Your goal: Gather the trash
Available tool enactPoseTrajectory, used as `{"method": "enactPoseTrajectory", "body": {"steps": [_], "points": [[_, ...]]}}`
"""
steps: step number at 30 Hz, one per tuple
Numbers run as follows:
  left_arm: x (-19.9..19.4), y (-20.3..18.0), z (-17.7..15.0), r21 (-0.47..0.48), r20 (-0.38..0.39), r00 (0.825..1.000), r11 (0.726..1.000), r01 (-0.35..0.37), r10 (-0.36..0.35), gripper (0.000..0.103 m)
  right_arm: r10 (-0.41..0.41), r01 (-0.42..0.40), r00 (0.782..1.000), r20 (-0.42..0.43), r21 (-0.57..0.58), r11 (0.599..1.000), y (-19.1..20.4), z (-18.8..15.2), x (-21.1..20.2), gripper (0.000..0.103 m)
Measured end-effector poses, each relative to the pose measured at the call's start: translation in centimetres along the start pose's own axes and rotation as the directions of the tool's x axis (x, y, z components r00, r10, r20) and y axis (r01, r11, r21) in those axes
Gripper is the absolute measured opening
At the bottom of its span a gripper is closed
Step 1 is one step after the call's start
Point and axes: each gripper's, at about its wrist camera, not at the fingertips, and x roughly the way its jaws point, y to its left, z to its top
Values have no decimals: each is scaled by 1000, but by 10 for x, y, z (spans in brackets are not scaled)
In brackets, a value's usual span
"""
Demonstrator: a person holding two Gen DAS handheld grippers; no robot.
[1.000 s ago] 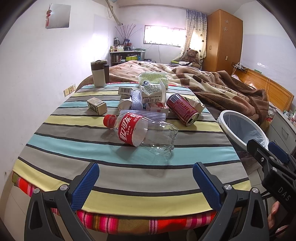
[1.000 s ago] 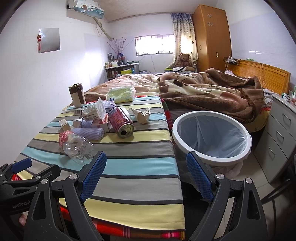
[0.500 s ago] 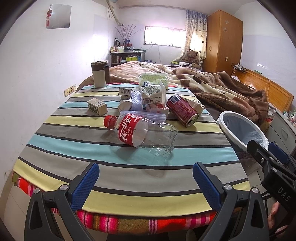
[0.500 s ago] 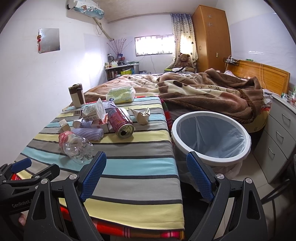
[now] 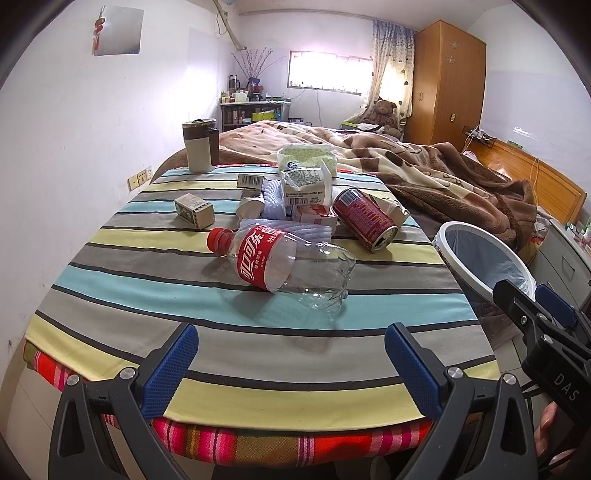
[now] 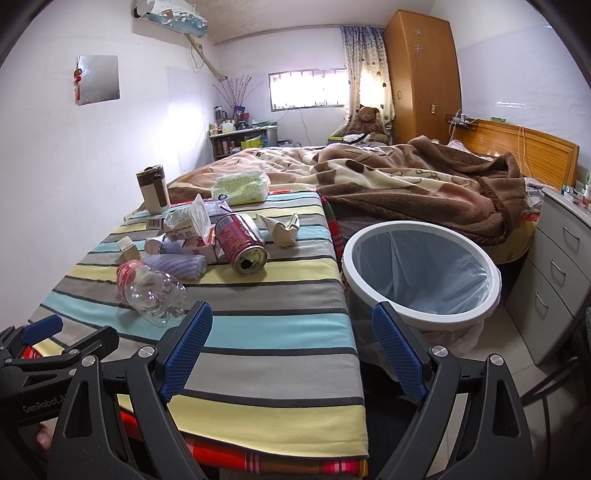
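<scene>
Both the left gripper (image 5: 290, 356) and right gripper (image 6: 291, 339) hang spread apart, empty, at frame bottom. The clear crushed red-labelled plastic bottle (image 5: 284, 264) lies mid-frame; the white-rimmed lined bin (image 6: 421, 273) waits centre-right, likely to receive trash.

Nothing on the striped table (image 5: 147, 291) has shifted; only the right-wrist view has crept slightly.

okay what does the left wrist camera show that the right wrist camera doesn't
Only the left wrist view shows the bottle's red cap and label, plus the wall socket.

Only the right wrist view shows the air conditioner, the whole trash bin, and the crumpled beige wrapper.

Both show the plastic bottle, the red can, the tissue pack and the mug.
</scene>
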Motion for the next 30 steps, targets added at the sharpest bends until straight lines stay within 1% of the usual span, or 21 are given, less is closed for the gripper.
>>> {"method": "enactPoseTrajectory", "body": {"steps": [24,30], "points": [[0,3,0,-7,-1,1000,1000,1,-1,102,-1,1,1000,-2,-2,1000,1,0,0,90],[4,4,1,-8,-11,1000,1000,3,-3,102,-3,3,1000,-7,0,1000,-4,-1,0,90]]}}
